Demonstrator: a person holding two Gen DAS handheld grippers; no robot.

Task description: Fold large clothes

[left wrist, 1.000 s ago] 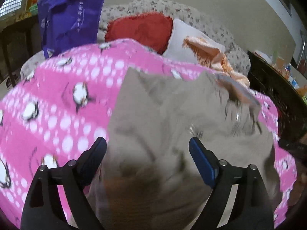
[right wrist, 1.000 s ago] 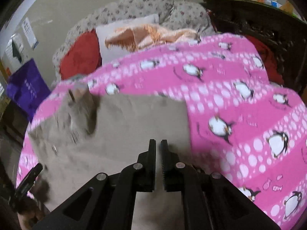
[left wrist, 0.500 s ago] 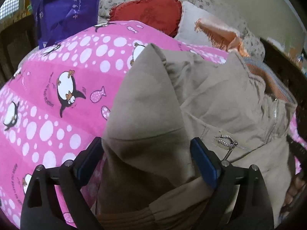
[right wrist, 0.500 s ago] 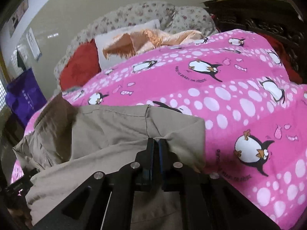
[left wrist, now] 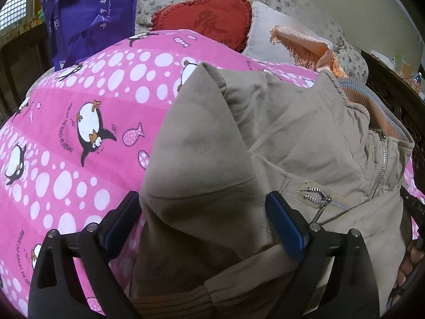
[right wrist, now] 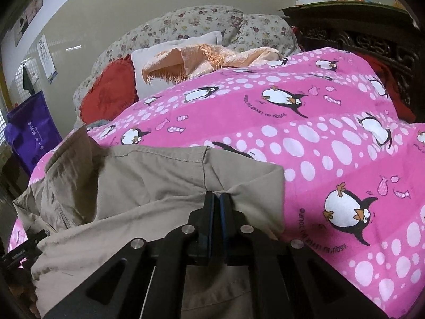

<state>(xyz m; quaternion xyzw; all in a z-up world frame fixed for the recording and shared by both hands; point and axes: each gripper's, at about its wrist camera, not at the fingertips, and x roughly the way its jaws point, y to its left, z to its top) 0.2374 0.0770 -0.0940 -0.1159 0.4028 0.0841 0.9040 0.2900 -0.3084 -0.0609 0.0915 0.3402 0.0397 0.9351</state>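
Beige jacket [left wrist: 292,138] on pink penguin blanket [left wrist: 66,122]. Left gripper [left wrist: 204,223]: fingers spread, straddling sleeve fold. Right gripper [right wrist: 219,199]: clamped on jacket edge.

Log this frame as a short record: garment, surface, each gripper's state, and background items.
garment: beige jacket, zipped pocket showing, lying bunched on the bed
surface: pink penguin blanket
left gripper: fingers apart, jacket fabric between them, not clamped
right gripper: fingers shut, pinching a fold of the jacket
background: red cushion, white pillow, orange fringed cloth, purple bag
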